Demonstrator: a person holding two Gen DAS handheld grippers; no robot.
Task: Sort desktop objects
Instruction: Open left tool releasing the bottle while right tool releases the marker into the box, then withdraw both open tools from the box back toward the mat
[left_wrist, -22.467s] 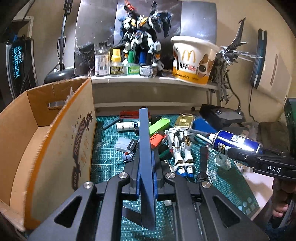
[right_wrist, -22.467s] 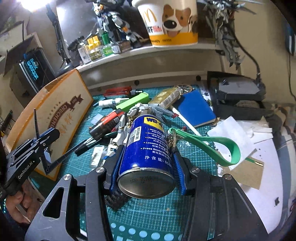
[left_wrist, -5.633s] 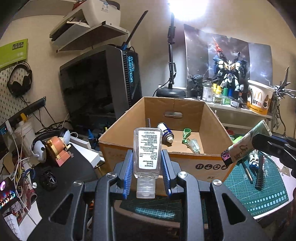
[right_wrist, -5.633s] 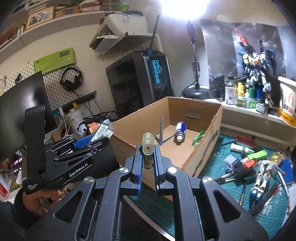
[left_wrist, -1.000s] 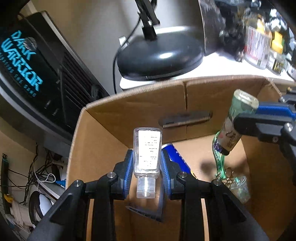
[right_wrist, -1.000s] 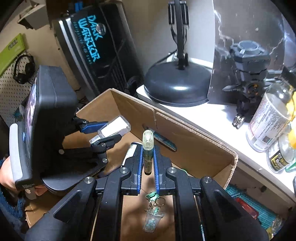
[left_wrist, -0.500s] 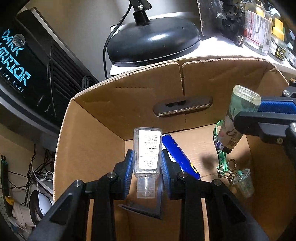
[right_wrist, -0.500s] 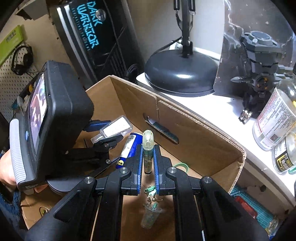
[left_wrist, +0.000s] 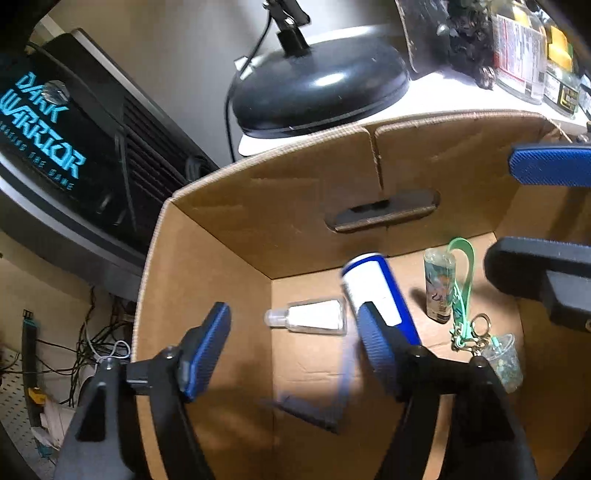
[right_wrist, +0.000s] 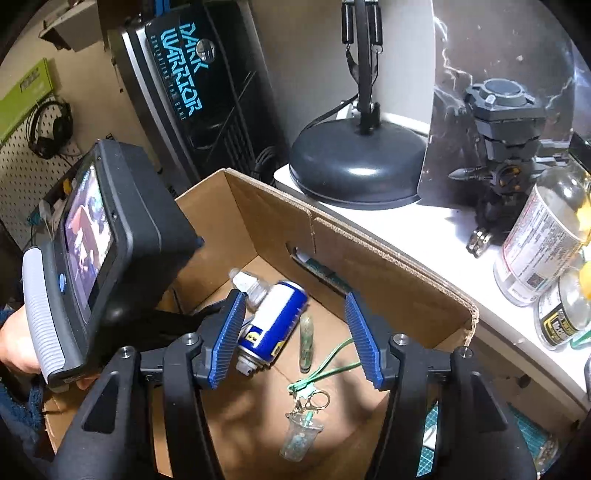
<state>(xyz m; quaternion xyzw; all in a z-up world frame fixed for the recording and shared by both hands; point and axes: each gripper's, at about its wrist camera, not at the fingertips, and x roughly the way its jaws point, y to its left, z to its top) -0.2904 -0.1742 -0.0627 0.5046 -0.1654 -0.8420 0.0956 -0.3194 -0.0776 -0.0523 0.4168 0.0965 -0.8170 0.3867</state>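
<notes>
– Fingers?
– My left gripper (left_wrist: 293, 341) and right gripper (right_wrist: 295, 343) both spread wide, empty, over the cardboard box (left_wrist: 303, 206).
– Items?
– Sanitizer bottle (left_wrist: 314, 317) on the box floor, spray can (left_wrist: 380, 291) touching at its 3 o'clock; tube (right_wrist: 306, 341) beside the can.

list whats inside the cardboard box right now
Inside the cardboard box: sanitizer bottle, blue spray can, small tube, green lanyard keychain. The grippers hide part of the floor.

brown cardboard box (left_wrist: 229, 266), blue-and-white spray can (left_wrist: 376, 291), green lanyard (left_wrist: 463, 280)
</notes>
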